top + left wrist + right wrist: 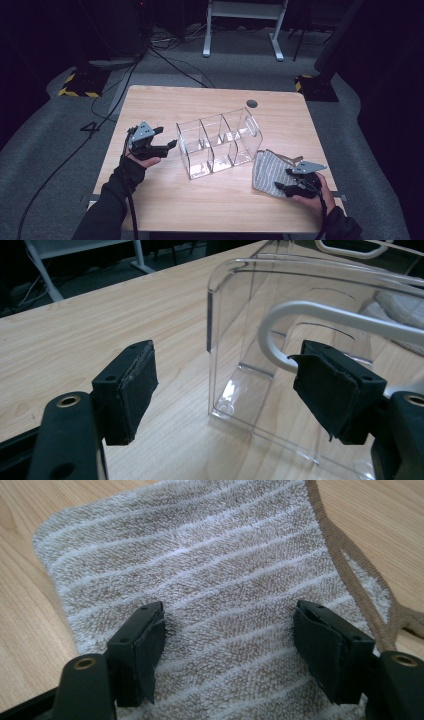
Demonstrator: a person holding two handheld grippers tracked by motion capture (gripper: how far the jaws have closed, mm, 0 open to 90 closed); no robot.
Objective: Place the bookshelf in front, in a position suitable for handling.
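A clear plastic organizer (pixel 220 142) with several compartments stands at the middle of the wooden table (pixel 165 100). My left gripper (pixel 167 137) hangs just off its left end, jaws wide open and holding nothing. In the left gripper view the organizer's rounded corner (pixel 235 340) and a white handle (pixel 320 315) sit ahead of the left gripper (pixel 225 395), apart from both pads. A striped beige towel (pixel 267 172) lies folded at the front right. My right gripper (pixel 282 179) hovers low over the towel (pixel 200 555), open (pixel 230 640), its pads spread across the cloth without pinching it.
A round cable hole (pixel 251 103) sits near the table's far edge. Beyond the table are a white desk frame (pixel 245 25), floor cables (pixel 115 95) and yellow-black marked bases (pixel 80 85). Bare wood lies along the front and far left of the table.
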